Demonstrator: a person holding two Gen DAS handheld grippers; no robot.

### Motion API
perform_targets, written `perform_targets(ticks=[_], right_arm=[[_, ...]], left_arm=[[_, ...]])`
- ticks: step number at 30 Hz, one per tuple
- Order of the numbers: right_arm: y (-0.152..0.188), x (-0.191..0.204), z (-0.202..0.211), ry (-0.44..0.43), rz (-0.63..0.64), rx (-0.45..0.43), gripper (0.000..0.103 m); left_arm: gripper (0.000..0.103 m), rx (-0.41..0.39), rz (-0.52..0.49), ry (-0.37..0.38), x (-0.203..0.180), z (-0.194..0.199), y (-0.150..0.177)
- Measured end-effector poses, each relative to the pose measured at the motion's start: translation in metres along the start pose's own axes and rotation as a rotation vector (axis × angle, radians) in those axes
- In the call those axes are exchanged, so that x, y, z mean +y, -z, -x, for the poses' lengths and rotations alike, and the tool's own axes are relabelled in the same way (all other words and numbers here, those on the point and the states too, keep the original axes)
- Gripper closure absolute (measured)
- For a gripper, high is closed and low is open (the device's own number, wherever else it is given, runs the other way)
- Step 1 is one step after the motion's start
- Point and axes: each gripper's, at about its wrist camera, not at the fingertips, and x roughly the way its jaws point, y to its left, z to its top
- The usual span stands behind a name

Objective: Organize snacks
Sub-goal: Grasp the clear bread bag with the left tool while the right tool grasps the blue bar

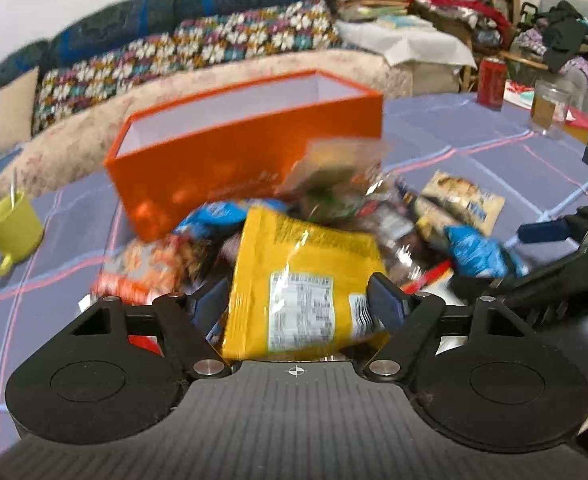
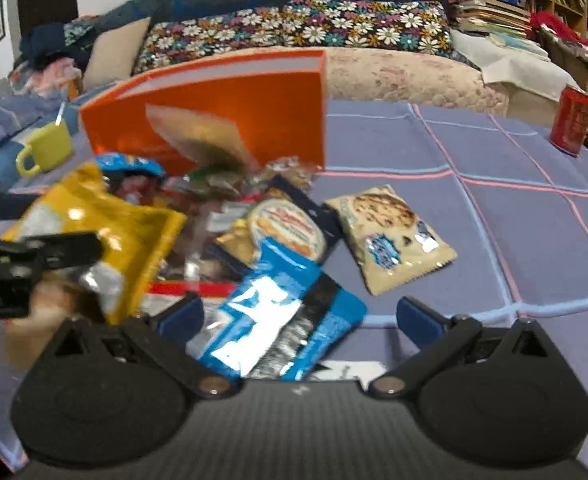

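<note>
Straddling a yellow snack bag [image 1: 306,280], left gripper [image 1: 300,306] pads just at its sides, contact not clear through blur; white label print unreadable. Right gripper [image 2: 300,318] wide open over a blue packet [image 2: 281,320]. Beyond, piled snacks on the checked tablecloth [image 2: 474,216], cookie packet [image 2: 390,236] apart; orange box [image 1: 233,152] behind, lettering illegible.

Left gripper [image 1: 298,300] angled down, pads pinching something; right gripper [image 2: 300,316] angled down, jaws spread.

No legible text; packet labels [image 1: 300,308] too blurred.
</note>
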Motion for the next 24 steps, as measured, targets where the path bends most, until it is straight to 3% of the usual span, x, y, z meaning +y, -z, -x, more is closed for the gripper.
perform_targets(ticks=[4, 8, 11, 13, 17, 21, 24], right_arm=[[0.010, -0.027, 0.000, 0.127, -0.015, 0.027, 0.001], [0.014, -0.044, 0.005, 0.164, -0.043, 0.022, 0.001], [0.021, -0.048, 0.008, 0.161, -0.034, -0.016, 0.001], [0.030, -0.051, 0.010, 0.143, -0.016, -0.061, 0.001], [0.021, -0.053, 0.017, 0.112, -0.011, -0.015, 0.001], [0.015, -0.042, 0.040, 0.077, 0.018, -0.108, 0.001], [0.012, -0.038, 0.048, 0.081, 0.033, -0.154, 0.001]], left_arm=[[0.050, 0.064, 0.021, -0.060, 0.032, 0.003, 0.020], [0.047, 0.041, 0.046, -0.066, 0.064, 0.018, 0.039], [0.043, -0.036, 0.031, -0.034, 0.077, 0.040, 0.051], [0.034, -0.076, 0.013, -0.017, 0.078, 0.051, 0.054], [0.033, -0.076, -0.013, 0.039, 0.062, 0.063, 0.057], [0.033, -0.009, 0.033, -0.067, 0.044, 0.072, 0.074], [0.033, 0.061, 0.165, -0.123, 0.044, 0.076, 0.086]])
